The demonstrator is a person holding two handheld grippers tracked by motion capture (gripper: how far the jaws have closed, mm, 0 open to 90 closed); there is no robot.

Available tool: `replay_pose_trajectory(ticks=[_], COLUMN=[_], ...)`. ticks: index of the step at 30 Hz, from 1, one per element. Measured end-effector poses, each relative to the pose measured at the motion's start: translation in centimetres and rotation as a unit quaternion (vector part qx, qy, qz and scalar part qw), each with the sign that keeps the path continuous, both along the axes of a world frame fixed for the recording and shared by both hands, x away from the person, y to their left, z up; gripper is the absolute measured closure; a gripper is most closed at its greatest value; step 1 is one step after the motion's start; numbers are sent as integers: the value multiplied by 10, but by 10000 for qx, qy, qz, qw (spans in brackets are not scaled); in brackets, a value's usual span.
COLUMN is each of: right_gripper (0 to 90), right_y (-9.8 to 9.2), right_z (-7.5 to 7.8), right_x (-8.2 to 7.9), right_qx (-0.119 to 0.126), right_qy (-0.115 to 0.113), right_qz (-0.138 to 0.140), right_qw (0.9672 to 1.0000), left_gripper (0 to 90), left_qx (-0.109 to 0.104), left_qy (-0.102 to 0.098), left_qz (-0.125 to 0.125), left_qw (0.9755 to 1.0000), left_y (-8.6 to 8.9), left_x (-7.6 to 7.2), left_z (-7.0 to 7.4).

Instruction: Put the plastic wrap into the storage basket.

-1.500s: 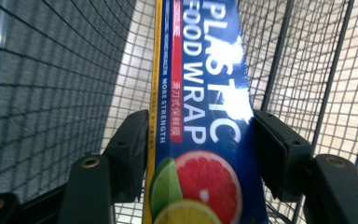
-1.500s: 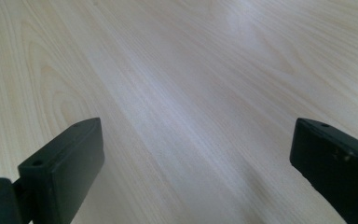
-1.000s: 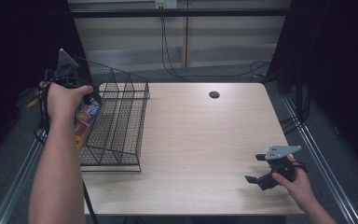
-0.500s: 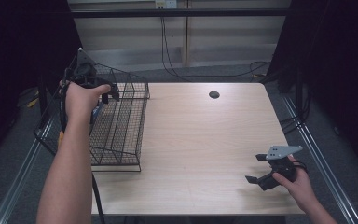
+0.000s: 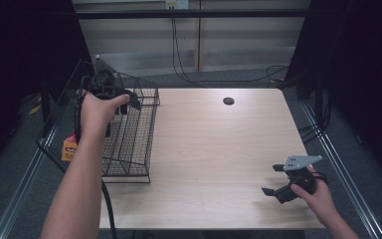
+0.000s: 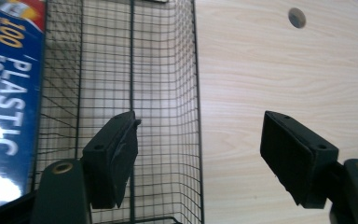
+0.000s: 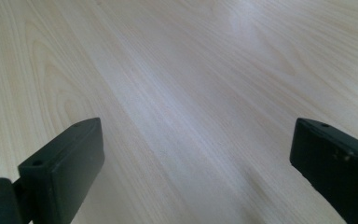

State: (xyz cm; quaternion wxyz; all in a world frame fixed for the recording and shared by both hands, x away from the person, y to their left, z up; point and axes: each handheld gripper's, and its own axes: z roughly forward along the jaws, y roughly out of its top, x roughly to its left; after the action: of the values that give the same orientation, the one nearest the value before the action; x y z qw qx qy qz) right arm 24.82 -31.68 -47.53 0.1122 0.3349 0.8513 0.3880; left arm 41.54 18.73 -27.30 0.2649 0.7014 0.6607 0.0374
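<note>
Left gripper (image 5: pixel 122 102) hovers over the wire basket (image 5: pixel 129 144) at the table's left, jaws just opening, nothing between them; plastic-wrap box (image 6: pixel 4 93) lies in the basket's left side; right gripper (image 5: pixel 278 181) spread wide, near right.

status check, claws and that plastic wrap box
Left claw open, just been opening, nothing between jaws. Wrap box lying in wire basket. Right claw open, low over table. Nothing blocking.
</note>
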Motion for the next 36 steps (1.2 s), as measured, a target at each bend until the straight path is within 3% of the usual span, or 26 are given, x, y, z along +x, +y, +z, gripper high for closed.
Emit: replay_pose_trajectory(ticks=[20,36], right_gripper=[30,30], right_y=[0,0], right_z=[0,1], right_x=[-1,-1], right_qx=[-15,-36], right_qy=[-3,13], right_qz=[-17,-1], right_qw=[10000,10000], left_gripper=[230,166], left_qx=[-142,-143], left_qy=[-136,-186], left_qz=[-768,-1448], left_qw=[9969,9892], left_y=[-40,-70], left_x=[-16,-30], left_z=[-25,-49])
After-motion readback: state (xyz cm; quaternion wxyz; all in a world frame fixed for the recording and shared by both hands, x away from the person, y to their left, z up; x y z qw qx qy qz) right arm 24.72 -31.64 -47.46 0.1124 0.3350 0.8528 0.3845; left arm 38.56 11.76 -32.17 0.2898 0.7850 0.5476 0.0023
